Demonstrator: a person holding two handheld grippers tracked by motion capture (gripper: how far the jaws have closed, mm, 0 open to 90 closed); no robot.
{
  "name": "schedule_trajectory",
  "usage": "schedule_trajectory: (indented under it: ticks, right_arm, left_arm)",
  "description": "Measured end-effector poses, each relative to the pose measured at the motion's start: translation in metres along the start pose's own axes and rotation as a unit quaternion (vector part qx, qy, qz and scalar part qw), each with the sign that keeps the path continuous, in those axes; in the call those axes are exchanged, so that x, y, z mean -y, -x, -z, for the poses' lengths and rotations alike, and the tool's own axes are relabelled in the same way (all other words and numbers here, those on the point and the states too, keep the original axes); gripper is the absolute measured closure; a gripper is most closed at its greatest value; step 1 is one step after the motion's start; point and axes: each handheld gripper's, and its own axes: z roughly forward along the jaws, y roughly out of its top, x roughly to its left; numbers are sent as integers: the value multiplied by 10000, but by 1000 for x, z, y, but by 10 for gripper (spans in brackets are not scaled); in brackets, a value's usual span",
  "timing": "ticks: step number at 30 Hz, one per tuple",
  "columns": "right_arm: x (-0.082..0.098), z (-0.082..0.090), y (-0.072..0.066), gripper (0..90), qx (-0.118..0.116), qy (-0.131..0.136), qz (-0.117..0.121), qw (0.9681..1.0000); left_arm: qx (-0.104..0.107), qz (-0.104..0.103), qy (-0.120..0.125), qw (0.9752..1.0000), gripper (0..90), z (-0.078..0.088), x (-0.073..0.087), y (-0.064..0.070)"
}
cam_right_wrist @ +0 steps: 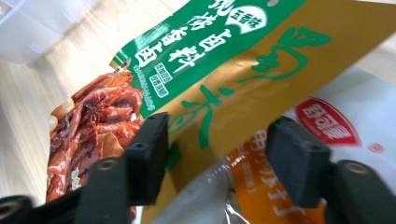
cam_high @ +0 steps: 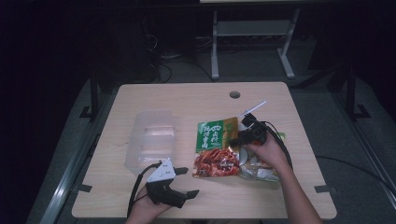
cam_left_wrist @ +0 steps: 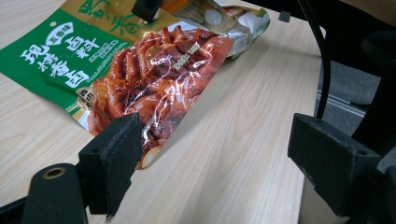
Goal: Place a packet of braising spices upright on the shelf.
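Note:
A green and gold snack packet (cam_high: pixel 217 149) printed with red meat lies flat in the middle of the wooden table (cam_high: pixel 187 100). Its right edge overlaps a white and orange packet (cam_high: pixel 261 170). My right gripper (cam_high: pixel 240 133) reaches down onto the green packet's upper right corner. In the right gripper view the green packet (cam_right_wrist: pixel 210 60) has its gold edge between the jaws of the right gripper (cam_right_wrist: pixel 222 156), over the white packet (cam_right_wrist: pixel 336 121); the pads stand apart from it. My left gripper (cam_high: pixel 188 182) rests open near the table's front edge. From the left gripper (cam_left_wrist: pixel 219 163) the green packet (cam_left_wrist: pixel 140 70) lies just ahead.
A clear plastic container (cam_high: pixel 152 137) stands left of the packets. A cable hole (cam_high: pixel 235 94) sits near the far edge, with a thin white stick (cam_high: pixel 254 108) beside the right gripper. Dark floor and table legs lie beyond.

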Motion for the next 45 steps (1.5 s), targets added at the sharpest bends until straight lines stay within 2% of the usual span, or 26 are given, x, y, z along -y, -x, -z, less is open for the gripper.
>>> schedule_trajectory:
  ticks: [3, 5, 6, 7, 8, 9, 11, 16, 17, 19, 20, 22, 24, 28, 32, 36, 41, 45]
  right_arm:
    - [-3, -4, 0, 556, -74, 48, 5, 10000]
    - [-3, -5, 0, 586, -123, 55, -55, 9999]
    - [-3, -6, 2, 680, -249, 62, -141, 9996]
    - [-3, -6, 2, 733, -300, 84, -160, 9994]
    - [-3, -6, 2, 733, -300, 84, -160, 9994]
    - [-4, -6, 1, 832, -347, 120, -133, 9992]
    - [-4, -5, -2, 878, -302, 130, -24, 9995]
    - [-5, -1, -10, 900, -177, 190, 179, 9995]
    - [-4, 2, -14, 900, -146, 260, 271, 9992]
    - [-4, 4, -15, 900, -158, 280, 275, 9991]
    - [-3, 7, -18, 900, -170, 333, 260, 9990]
    - [-2, 14, -23, 900, -204, 513, 325, 9979]
    - [-1, 17, -26, 900, -189, 593, 366, 9974]
    - [1, 34, -38, 900, -100, 889, 623, 9940]
    - [6, 49, -49, 900, -113, 1139, 787, 9903]
    - [14, 61, -59, 900, -59, 1416, 999, 9849]
    - [26, 68, -64, 900, -32, 1580, 1058, 9817]
    - [35, 70, -63, 900, -47, 1691, 1067, 9798]
  left_arm:
    - [-22, -13, -9, 10000, 177, 0, 0, 0]
    - [-29, -6, -8, 10000, 178, 0, 0, 0]
    - [-33, -6, -18, 10000, 178, 0, 0, -1]
    - [-31, -5, -26, 10000, 178, 0, 0, -1]
    - [-31, -5, -26, 10000, 178, 0, 0, -1]
    - [-28, 4, -27, 10000, 178, -1, 0, -1]
    - [-28, 31, -18, 10000, 180, -2, 0, -2]
    - [-19, 89, -36, 10000, 183, -3, 0, -4]
    - [15, 154, 10, 9999, 198, -4, 0, -5]
    - [24, 180, 3, 9998, 198, -4, -1, -5]
    - [0, 178, 13, 9998, 199, -4, -2, -6]
    - [43, 324, 74, 9994, 198, -5, -4, -6]
    - [45, 293, 50, 9995, 199, -5, -5, -6]
    - [16, 377, 102, 9992, 205, -9, -11, -8]
    - [-66, 467, 132, 9988, 205, -13, -16, -12]
    - [-133, 542, 169, 9983, 203, -21, -20, -17]
    - [-271, 823, 119, 9962, 201, -36, -25, -25]
    - [-547, 773, -26, 9955, 198, -52, -26, -32]
